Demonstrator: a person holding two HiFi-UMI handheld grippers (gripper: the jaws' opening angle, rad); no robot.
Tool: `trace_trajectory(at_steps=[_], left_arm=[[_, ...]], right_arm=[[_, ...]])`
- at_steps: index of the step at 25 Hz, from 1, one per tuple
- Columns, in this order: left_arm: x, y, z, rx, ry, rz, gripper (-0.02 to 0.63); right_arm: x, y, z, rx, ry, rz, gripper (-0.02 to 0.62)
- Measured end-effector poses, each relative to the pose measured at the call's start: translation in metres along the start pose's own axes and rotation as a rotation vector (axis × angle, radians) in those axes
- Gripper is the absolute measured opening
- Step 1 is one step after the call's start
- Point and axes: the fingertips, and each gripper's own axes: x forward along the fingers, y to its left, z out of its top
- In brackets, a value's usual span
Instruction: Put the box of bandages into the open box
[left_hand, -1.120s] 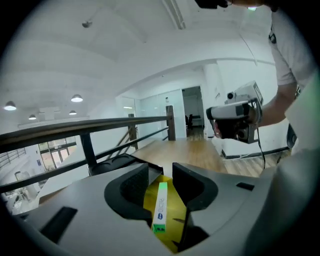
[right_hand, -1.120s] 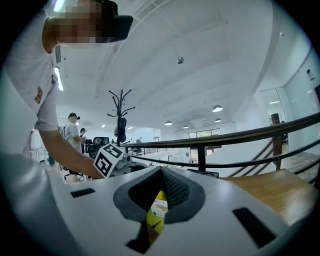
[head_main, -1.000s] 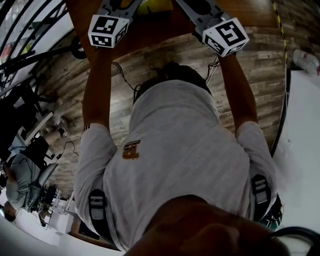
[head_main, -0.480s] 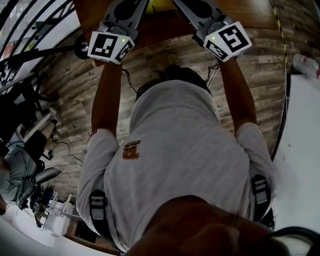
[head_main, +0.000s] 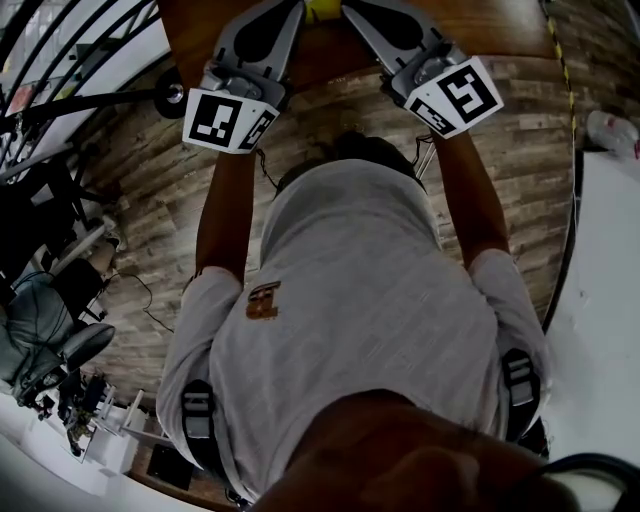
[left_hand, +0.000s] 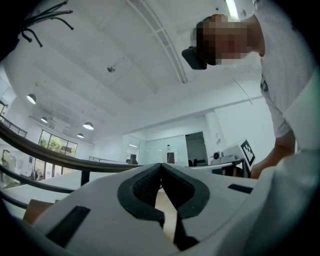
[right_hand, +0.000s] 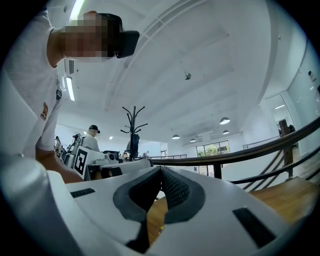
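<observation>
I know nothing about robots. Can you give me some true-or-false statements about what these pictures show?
The left gripper has its jaws closed on nothing. True; they have just been closing.
The right gripper has its jaws wide apart. False: their tips meet, with nothing between them.
The person wears a light short-sleeved shirt. True.
The floor is carpeted. False: it is wooden planks.
A coat stand shows in the right gripper view. True.
</observation>
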Motion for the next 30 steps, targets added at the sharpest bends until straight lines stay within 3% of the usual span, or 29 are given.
trace_trajectory(at_steps=[13, 30], left_arm=[[-0.035, -0.005, 0.025, 0.012, -0.055, 0.004, 0.018], [-0.047, -0.010, 0.025, 0.026, -0.063, -0.016, 0.018]], right_arm=[[0.004, 0.033, 0.010, -0.016, -0.041, 0.015, 0.031], [0.003, 0.050, 0.009, -0.055, -0.035, 0.022, 0.031]])
